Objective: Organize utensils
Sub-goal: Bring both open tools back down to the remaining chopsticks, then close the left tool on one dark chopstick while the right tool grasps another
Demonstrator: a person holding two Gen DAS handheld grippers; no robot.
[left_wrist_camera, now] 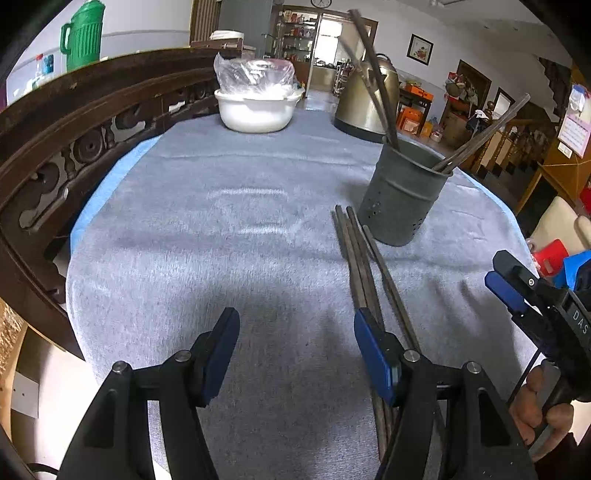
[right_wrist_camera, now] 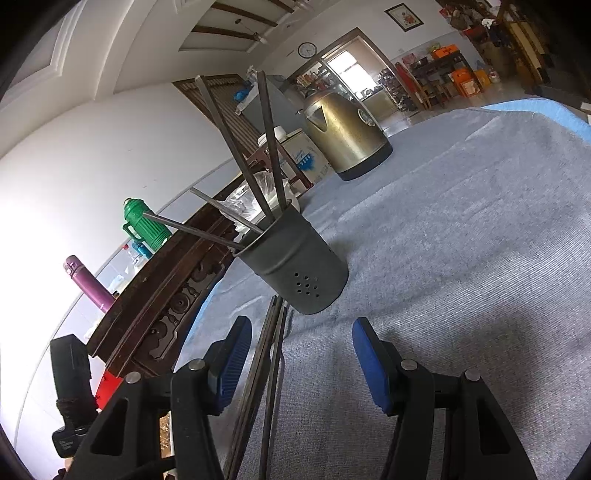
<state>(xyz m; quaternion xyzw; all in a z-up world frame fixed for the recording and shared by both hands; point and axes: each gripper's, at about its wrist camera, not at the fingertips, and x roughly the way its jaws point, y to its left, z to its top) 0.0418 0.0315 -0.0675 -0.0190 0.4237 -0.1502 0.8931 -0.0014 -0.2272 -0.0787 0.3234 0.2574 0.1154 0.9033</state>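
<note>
A grey perforated utensil holder [left_wrist_camera: 402, 192] stands on the grey cloth and holds several dark chopsticks [left_wrist_camera: 376, 81]. It also shows in the right wrist view [right_wrist_camera: 295, 258]. Three loose chopsticks [left_wrist_camera: 365, 269] lie side by side on the cloth in front of the holder. My left gripper [left_wrist_camera: 295, 350] is open and empty, its right pad beside the loose chopsticks. My right gripper [right_wrist_camera: 301, 362] is open and empty, with the loose chopsticks [right_wrist_camera: 267, 354] between its pads, nearer the left one. It also shows at the left wrist view's right edge [left_wrist_camera: 517, 284].
A white bowl [left_wrist_camera: 255, 107] with a plastic bag and a brass-coloured kettle [left_wrist_camera: 369, 99] stand at the table's far side. A carved wooden rail [left_wrist_camera: 74, 140] runs along the left edge. A green jug [left_wrist_camera: 83, 35] stands beyond it.
</note>
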